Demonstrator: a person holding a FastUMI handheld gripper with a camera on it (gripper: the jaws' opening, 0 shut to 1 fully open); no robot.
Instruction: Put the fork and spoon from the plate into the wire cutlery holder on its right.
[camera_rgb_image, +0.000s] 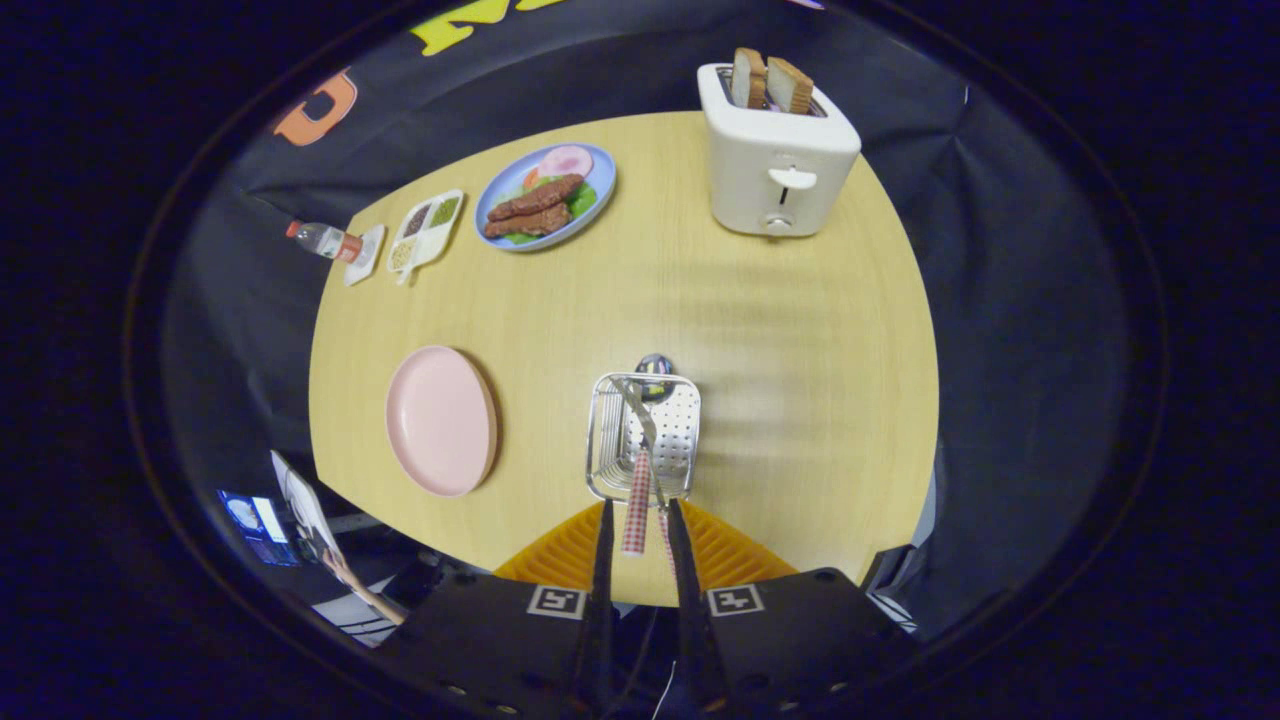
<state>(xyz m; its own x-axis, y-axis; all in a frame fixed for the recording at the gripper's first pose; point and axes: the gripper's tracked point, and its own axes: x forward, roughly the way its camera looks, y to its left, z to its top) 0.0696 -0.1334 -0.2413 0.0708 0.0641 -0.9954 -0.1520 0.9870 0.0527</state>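
The wire cutlery holder (645, 438) stands on the wooden table just ahead of my gripper (641, 512). A fork (636, 500) with a red-checked handle leans in the holder, tines down, and its handle end reaches back between my fingers. A spoon (655, 366) is in the holder too: its shiny bowl shows at the far rim and its thin handle runs beside the right finger. The fingers stand a little apart, wider than the fork handle, and neither visibly presses on it. The pink plate (440, 420) lies bare to the left of the holder.
A white toaster (780, 160) with two bread slices stands at the far right of the table. A blue plate of food (545, 197), a divided white dish (425, 230) and a small bottle (325, 241) sit along the far left edge. Bare tabletop surrounds the holder.
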